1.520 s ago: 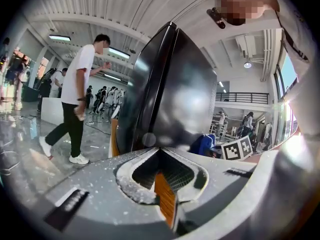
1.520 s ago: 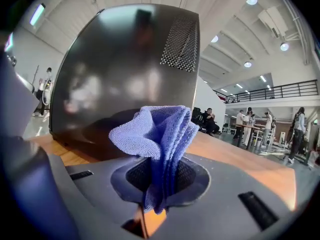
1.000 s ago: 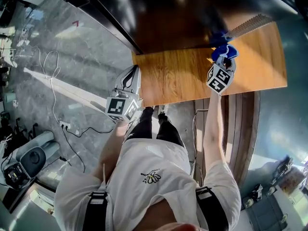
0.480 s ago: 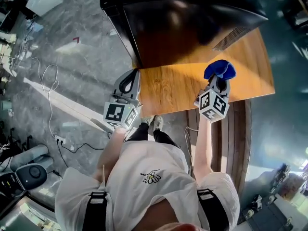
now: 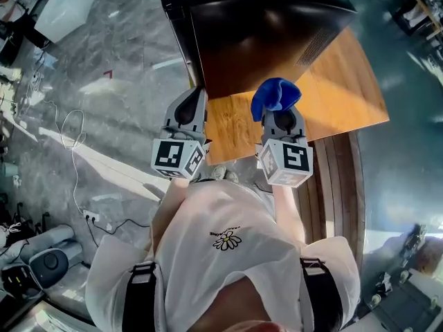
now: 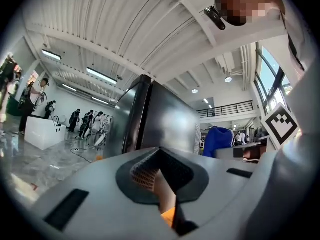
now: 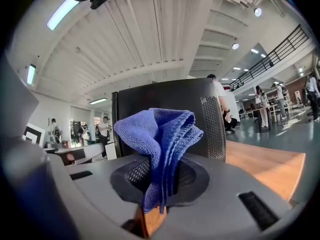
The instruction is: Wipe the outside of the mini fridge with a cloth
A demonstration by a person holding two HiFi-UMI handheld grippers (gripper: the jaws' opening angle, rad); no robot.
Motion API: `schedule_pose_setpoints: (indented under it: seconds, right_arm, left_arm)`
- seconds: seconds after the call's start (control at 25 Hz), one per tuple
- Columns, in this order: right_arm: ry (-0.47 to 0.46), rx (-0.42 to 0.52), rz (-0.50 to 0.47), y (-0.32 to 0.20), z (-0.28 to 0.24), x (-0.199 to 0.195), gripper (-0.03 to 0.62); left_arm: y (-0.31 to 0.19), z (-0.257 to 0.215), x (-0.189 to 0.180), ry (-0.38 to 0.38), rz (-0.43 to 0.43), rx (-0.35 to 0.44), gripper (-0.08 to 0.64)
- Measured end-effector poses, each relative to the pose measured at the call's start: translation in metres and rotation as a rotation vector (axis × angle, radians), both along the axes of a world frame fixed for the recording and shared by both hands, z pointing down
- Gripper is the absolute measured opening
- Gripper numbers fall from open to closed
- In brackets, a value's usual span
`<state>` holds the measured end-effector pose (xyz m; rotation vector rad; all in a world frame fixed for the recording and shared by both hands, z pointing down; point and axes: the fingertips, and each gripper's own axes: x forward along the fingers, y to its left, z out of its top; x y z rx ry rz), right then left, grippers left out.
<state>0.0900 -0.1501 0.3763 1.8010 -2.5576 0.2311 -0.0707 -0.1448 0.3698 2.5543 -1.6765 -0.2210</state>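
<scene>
Grey polished floor (image 5: 104, 54) under a wooden table (image 5: 346, 81), boxy black mini fridge (image 5: 263, 26) on it, right gripper (image 5: 279, 116) just beside the fridge, fingers clenched on a bunched blue microfibre cloth (image 5: 275, 94), left gripper (image 5: 188, 113) by the fridge's corner, fingers pressed together, empty.

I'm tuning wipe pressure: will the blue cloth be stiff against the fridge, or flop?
Probably floppy: the cloth bunches in soft folds above the right gripper. Likely light, since a small pinch holds it up. Its nap should grip.
</scene>
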Motion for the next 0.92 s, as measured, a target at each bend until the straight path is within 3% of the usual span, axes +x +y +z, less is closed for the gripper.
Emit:
schedule_pose_setpoints:
  seconds: [0.68,0.92]
  right_arm:
    - [0.014,0.043,0.006,0.022,-0.017,-0.018,0.071]
    - [0.018,0.032,0.005,0.026,-0.012,-0.018,0.071]
  left_arm:
    - [-0.002,-0.018,-0.002,-0.023,0.033,0.054,0.005]
    - [0.001,-0.024,-0.001,0.003,0.043,0.081,0.005]
